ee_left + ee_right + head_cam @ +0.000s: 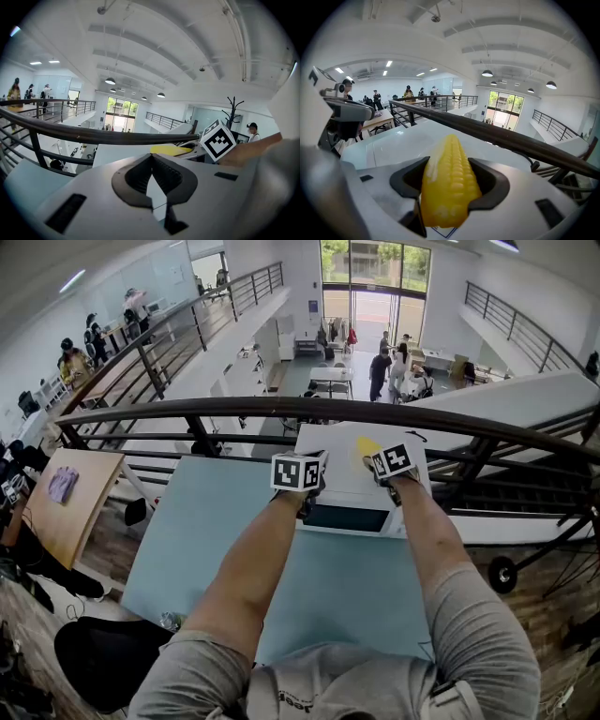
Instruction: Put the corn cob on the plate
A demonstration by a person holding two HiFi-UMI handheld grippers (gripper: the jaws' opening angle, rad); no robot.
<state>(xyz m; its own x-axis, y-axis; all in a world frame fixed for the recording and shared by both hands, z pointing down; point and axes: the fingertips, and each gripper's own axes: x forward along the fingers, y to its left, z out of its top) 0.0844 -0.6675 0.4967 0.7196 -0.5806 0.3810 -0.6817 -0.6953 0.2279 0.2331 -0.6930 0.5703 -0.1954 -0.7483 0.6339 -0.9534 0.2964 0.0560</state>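
The corn cob (449, 183) is yellow and points away from me, with my right gripper (450, 185) shut on its middle. It hangs just above the white top of a microwave (389, 145). In the head view the corn cob (367, 445) shows as a yellow tip ahead of the right gripper (375, 457). My left gripper (152, 180) is shut with nothing in it, and it hovers over the same white top, left of the right one. From there the corn cob (171, 150) shows beside the right gripper's marker cube (218, 140). I cannot make out a plate.
The microwave (349, 517) stands at the far edge of a light blue table (216, 540). A dark metal railing (281, 409) runs right behind it, with a drop to a lower floor beyond. A wooden table (70, 507) is at the left.
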